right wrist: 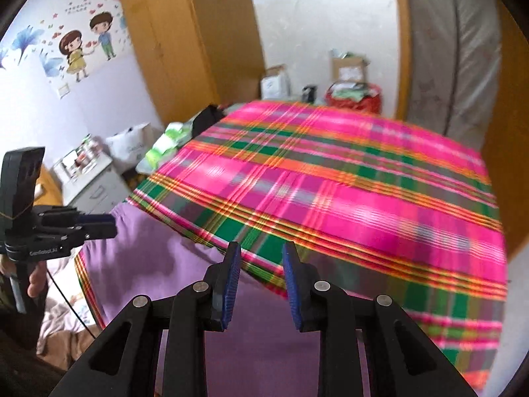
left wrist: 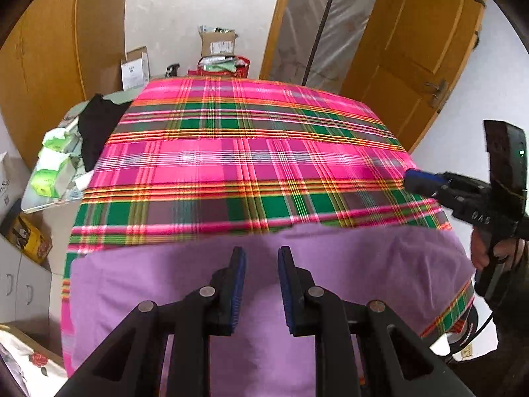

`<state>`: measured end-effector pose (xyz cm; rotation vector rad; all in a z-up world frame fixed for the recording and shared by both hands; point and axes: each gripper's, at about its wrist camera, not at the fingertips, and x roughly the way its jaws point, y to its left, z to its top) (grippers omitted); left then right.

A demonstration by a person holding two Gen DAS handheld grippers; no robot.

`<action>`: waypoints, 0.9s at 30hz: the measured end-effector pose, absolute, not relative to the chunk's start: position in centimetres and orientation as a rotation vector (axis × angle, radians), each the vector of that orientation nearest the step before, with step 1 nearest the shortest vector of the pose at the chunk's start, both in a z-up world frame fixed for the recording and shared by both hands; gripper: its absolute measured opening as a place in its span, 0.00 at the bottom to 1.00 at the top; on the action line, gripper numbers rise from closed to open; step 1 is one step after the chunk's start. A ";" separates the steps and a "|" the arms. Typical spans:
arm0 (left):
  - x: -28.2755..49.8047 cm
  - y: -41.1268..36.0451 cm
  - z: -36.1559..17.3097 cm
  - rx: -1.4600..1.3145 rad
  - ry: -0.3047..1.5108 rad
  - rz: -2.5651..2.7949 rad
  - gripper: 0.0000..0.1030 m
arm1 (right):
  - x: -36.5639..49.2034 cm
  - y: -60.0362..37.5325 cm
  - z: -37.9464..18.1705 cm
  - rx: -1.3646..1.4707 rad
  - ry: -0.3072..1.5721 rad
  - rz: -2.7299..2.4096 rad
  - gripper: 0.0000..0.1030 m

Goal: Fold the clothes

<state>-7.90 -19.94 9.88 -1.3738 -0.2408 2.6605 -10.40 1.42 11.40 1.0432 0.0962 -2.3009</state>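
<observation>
A lilac garment point(left wrist: 330, 264) lies spread flat on the near part of a table covered with a pink and green plaid cloth point(left wrist: 248, 152). My left gripper point(left wrist: 262, 256) is open and empty, hovering above the middle of the garment. My right gripper point(right wrist: 258, 253) is open and empty above the garment's right part point(right wrist: 148, 251), near its far edge. The right gripper also shows in the left wrist view point(left wrist: 413, 180) at the table's right edge. The left gripper shows in the right wrist view point(right wrist: 105, 225) at the left.
A black garment point(left wrist: 96, 125) and green tissue packs point(left wrist: 53, 162) lie on a side table at the left. Cardboard boxes point(left wrist: 216, 43) and a red bag point(left wrist: 224, 66) stand beyond the table's far edge. Wooden doors point(left wrist: 416, 49) flank the room. A white drawer cabinet point(right wrist: 96, 185) stands at left.
</observation>
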 end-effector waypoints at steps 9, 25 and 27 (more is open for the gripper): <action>-12.7 -20.2 5.5 -1.519 -0.345 2.600 0.20 | -16.8 -2.2 4.2 1.223 0.002 -1.871 0.26; -12.5 -23.0 2.8 -1.636 -0.451 2.622 0.20 | -18.0 -5.5 0.4 1.315 -0.042 -1.512 0.26; -12.5 -23.0 2.7 -1.641 -0.455 2.620 0.20 | -17.9 -5.4 0.6 1.321 -0.052 -1.493 0.23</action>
